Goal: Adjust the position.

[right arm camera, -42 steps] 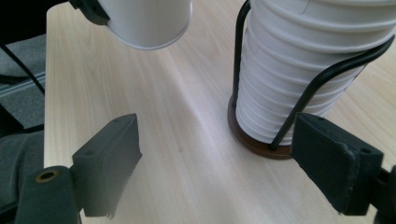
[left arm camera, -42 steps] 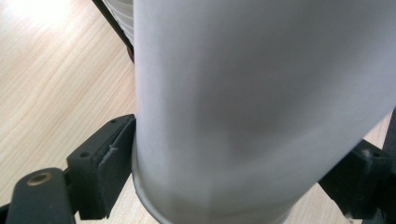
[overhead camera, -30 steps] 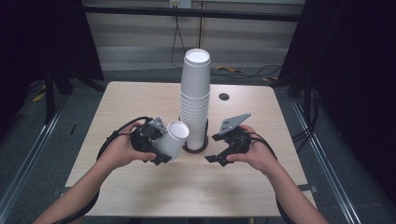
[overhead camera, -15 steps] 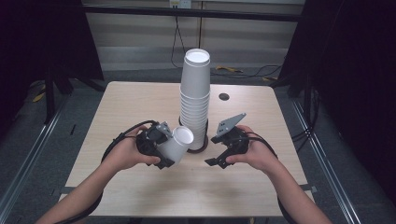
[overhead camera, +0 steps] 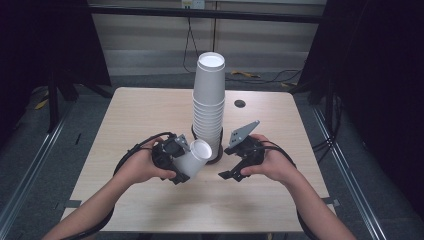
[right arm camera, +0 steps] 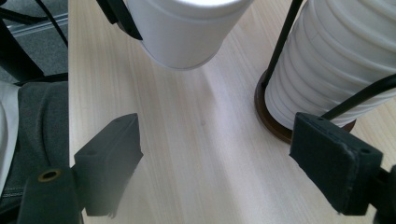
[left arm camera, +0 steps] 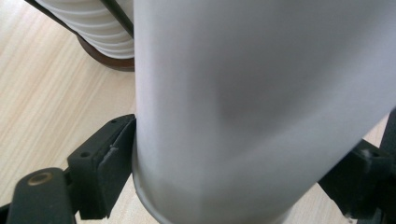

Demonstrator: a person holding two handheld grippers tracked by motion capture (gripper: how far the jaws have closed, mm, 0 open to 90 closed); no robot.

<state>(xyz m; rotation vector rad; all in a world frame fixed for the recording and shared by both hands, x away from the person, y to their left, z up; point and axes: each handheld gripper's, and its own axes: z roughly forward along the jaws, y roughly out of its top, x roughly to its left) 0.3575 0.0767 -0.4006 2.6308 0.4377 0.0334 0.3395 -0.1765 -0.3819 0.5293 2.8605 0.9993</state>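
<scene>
The high camera hangs above the person's side, looking forward and down over the table (overhead camera: 150,115), well back. The left gripper's (overhead camera: 172,155) camera looks along its jaws, pressed close to the single cup (left arm camera: 243,107), with the cup stack (left arm camera: 93,28) at eleven o'clock. The right gripper's (overhead camera: 240,157) camera looks low across the wood; the same cup (right arm camera: 184,28) sits at twelve, the stack (right arm camera: 336,60) at two.

One loose cup (overhead camera: 194,157) (one stack (overhead camera: 208,107)).

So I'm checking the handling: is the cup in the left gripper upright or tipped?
Tipped. In the high view the single cup leans toward the cup stack, clamped in the left gripper, off the table.
</scene>
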